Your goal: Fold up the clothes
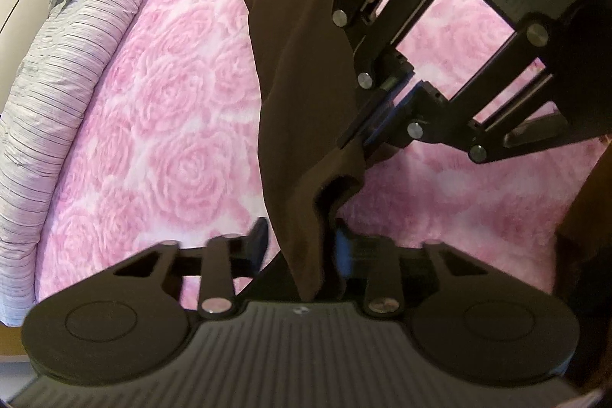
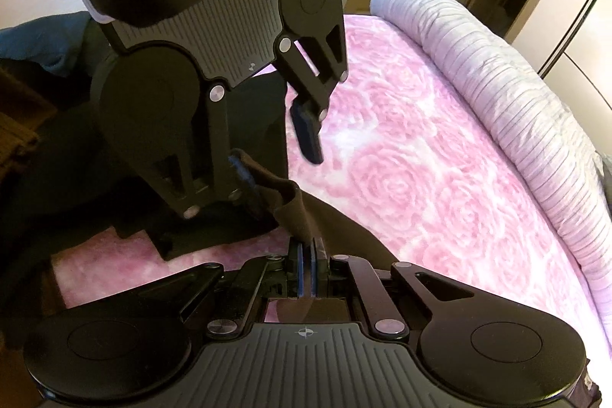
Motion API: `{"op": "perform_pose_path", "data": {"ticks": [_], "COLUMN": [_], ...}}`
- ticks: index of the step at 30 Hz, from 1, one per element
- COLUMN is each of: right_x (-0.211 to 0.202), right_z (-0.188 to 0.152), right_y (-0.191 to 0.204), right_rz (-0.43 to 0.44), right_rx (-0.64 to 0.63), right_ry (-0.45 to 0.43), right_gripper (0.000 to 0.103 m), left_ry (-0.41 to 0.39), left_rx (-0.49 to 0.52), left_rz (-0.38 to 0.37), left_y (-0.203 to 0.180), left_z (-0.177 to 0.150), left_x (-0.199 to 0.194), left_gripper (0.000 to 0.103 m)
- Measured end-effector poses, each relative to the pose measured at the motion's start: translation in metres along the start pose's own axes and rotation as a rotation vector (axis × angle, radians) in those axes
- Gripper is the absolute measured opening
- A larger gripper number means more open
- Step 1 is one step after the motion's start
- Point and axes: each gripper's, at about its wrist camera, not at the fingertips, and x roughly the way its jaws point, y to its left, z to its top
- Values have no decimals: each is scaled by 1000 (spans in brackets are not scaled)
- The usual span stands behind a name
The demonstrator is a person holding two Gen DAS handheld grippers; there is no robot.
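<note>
Right wrist view: right gripper point(image 2: 306, 259) fingers pinched on brown garment point(image 2: 302, 213); left gripper point(image 2: 279, 163) fingers apart around its edge.

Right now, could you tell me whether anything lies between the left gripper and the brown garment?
Nothing does: the garment already hangs between the left gripper's fingers, and the right gripper pinches the same cloth close by.

Dark brown garment point(image 1: 290, 71), draped, lifted over bed

Brown garment point(image 1: 294, 71) cut off above
</note>
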Motion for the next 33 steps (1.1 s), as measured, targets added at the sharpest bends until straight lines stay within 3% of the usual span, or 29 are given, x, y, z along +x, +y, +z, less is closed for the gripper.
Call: {"op": "perform_pose_path", "data": {"ticks": [3,6,13,19,21,24,26,30,33], "right_x": [-2,-3,-9,-14,-14,-14,-17,-20,-14], "right_z": [1,1,7,13,14,14,12,9,7], "right_y": [-2,-4,-9,-24,-29,-35,-36,-38,-42], "right_rz": [-2,-1,18,28,35,38,35,27,22], "right_rx": [18,41,106,235,266,294,295,290,293], "right_ry": [1,0,-4,-20,-11,5,9,17,31], "right_gripper": [2,2,2,2,2,2,2,2,2], "left_ry": [-8,-21,-37,-41,-28,-16,-14,-24,-43], "left_rx": [4,-3,22,-17,-19,-12,-22,-79,-108], "left_rz": [0,8,74,62,48,38,36,-35,-68], "left_y": [3,7,3,7,6,-1,-4,-3,-4], "left_z": [-1,-4,-17,-22,-21,-19,-17,-9,-4], "left_x": [-3,-9,-25,-28,-25,-18,-13,-11,-16], "left_gripper": [8,4,2,1,9,41,45,46,55]}}
